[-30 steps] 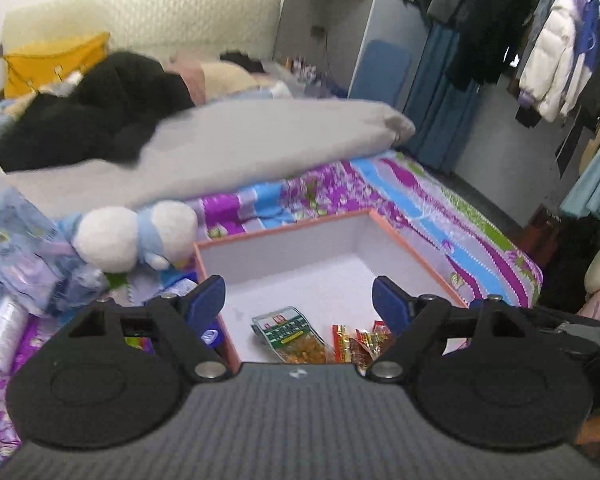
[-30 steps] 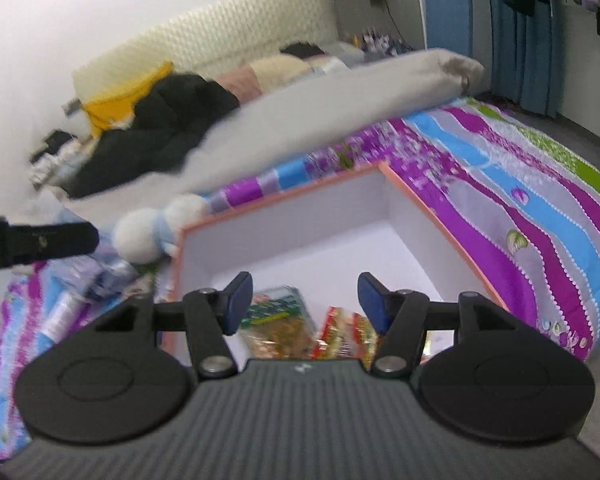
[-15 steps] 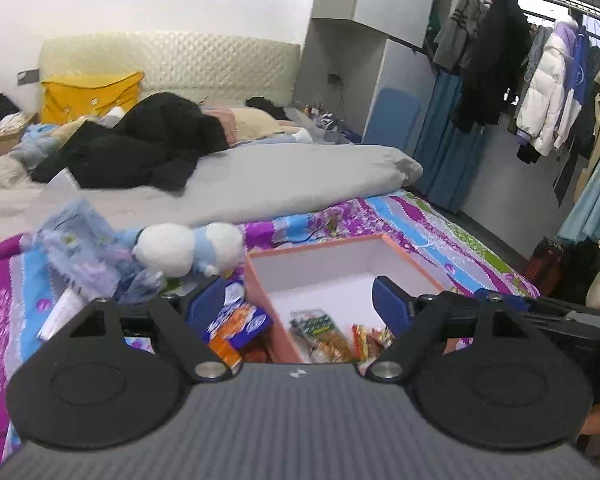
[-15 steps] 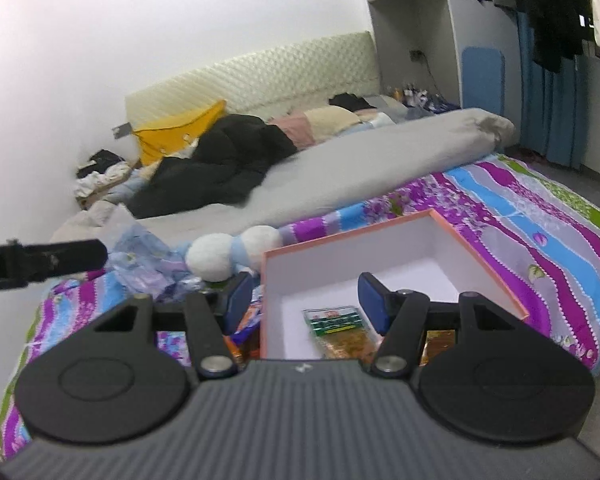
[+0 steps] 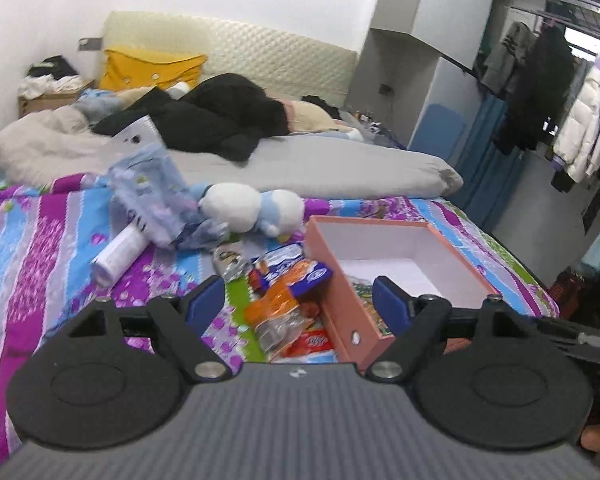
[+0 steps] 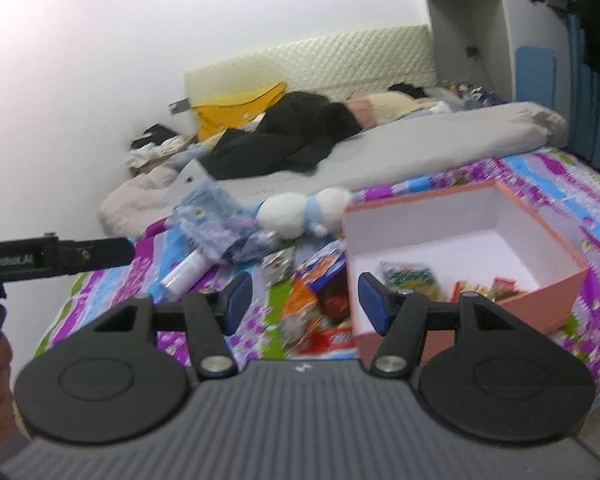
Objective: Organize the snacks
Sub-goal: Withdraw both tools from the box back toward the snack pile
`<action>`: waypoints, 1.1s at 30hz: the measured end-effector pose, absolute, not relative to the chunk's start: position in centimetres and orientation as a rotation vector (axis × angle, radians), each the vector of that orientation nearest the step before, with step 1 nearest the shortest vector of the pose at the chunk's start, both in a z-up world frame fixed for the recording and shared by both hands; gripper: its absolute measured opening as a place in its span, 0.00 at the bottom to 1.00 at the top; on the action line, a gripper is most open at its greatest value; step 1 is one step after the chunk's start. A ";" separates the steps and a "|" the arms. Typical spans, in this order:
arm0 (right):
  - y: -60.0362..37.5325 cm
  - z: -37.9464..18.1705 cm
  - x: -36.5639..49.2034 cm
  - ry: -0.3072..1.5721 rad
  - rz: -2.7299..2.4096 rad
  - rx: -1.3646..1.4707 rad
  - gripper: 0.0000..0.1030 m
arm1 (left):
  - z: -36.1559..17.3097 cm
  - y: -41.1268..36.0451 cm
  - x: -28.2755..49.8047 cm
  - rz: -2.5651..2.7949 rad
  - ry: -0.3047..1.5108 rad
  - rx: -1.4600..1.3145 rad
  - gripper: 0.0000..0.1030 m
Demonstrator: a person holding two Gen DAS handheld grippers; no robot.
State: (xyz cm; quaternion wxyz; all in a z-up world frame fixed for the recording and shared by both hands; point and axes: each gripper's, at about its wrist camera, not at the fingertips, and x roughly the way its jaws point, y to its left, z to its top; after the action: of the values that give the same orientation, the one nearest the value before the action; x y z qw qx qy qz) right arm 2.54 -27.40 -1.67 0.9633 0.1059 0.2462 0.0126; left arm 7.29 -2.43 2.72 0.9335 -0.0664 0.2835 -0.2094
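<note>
An orange box (image 5: 342,300) with a white inside sits on the striped bedspread; it also shows in the right wrist view (image 6: 548,304). A green snack pack (image 6: 410,278) and red wrapped snacks (image 6: 496,286) lie in it. A pile of loose snacks (image 5: 288,300) lies left of the box, also seen in the right wrist view (image 6: 316,300). My left gripper (image 5: 299,304) is open and empty above the pile. My right gripper (image 6: 305,300) is open and empty, held back from the pile and the box's left wall.
A white-and-blue plush toy (image 5: 252,208), a crumpled clear bag (image 5: 152,196) and a white tube (image 5: 118,254) lie behind the pile. A grey blanket (image 5: 320,164) and black clothes (image 5: 220,120) cover the far bed. Clothes hang on a rack (image 5: 560,92) at right.
Both grippers have pulled back and swung left from over the box. The snack pile left of the box has come into view. Both stay open and empty.
</note>
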 end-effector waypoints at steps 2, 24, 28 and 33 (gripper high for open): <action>-26.6 -2.5 2.3 0.499 0.026 0.211 0.59 | 1.8 -1.6 6.7 -0.404 0.587 -0.140 0.82; -22.8 -10.3 4.8 0.620 0.006 0.118 0.59 | -8.6 1.1 12.0 -0.341 0.755 -0.155 0.82; -22.5 -10.6 6.4 0.618 0.054 0.101 0.59 | -10.3 1.2 14.2 -0.345 0.784 -0.153 0.82; -22.8 -10.9 8.6 0.596 0.063 0.111 0.71 | -12.7 0.4 17.2 -0.369 0.818 -0.145 0.84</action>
State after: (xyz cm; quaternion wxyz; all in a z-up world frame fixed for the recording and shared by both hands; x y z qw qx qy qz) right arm 8.57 -22.82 -10.92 0.9540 0.0545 0.2932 0.0311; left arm 17.17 0.38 -12.73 0.8985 -0.0701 0.3952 -0.1781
